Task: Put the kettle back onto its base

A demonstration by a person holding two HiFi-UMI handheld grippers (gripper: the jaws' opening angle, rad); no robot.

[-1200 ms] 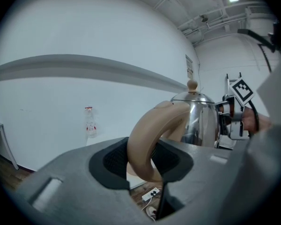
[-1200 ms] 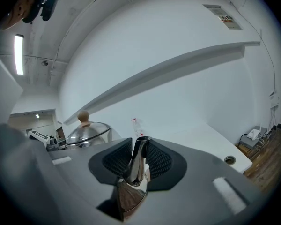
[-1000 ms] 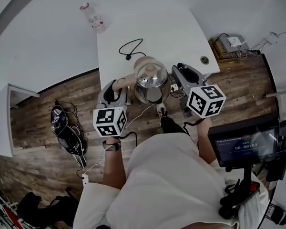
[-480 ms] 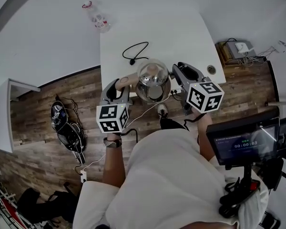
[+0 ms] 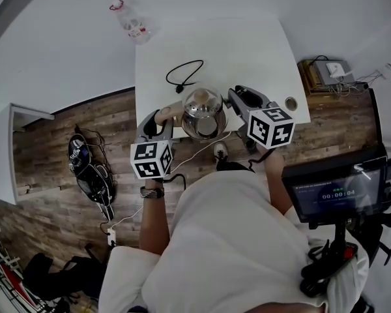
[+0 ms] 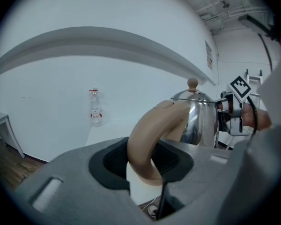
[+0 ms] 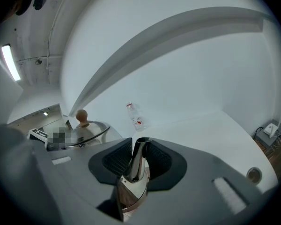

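Two grippers share the load here: our left gripper [image 6: 147,163] is clamped on the curved tan plastic handle [image 6: 152,125], our right gripper [image 7: 136,165] pinches the steel spout [image 7: 139,146], so the shiny round steel kettle [image 5: 203,113] rides level at the white table's [image 5: 247,51] near edge. We can't see the base; a black cord [image 5: 182,74] lies beyond.

White worktop [image 5: 247,51] seen from above, standing on a wooden floor [image 5: 52,155].
A thin black cord [image 5: 178,88] lies in a loose loop near the worktop's middle. A round cable port [image 5: 290,103] is set in its near right corner.
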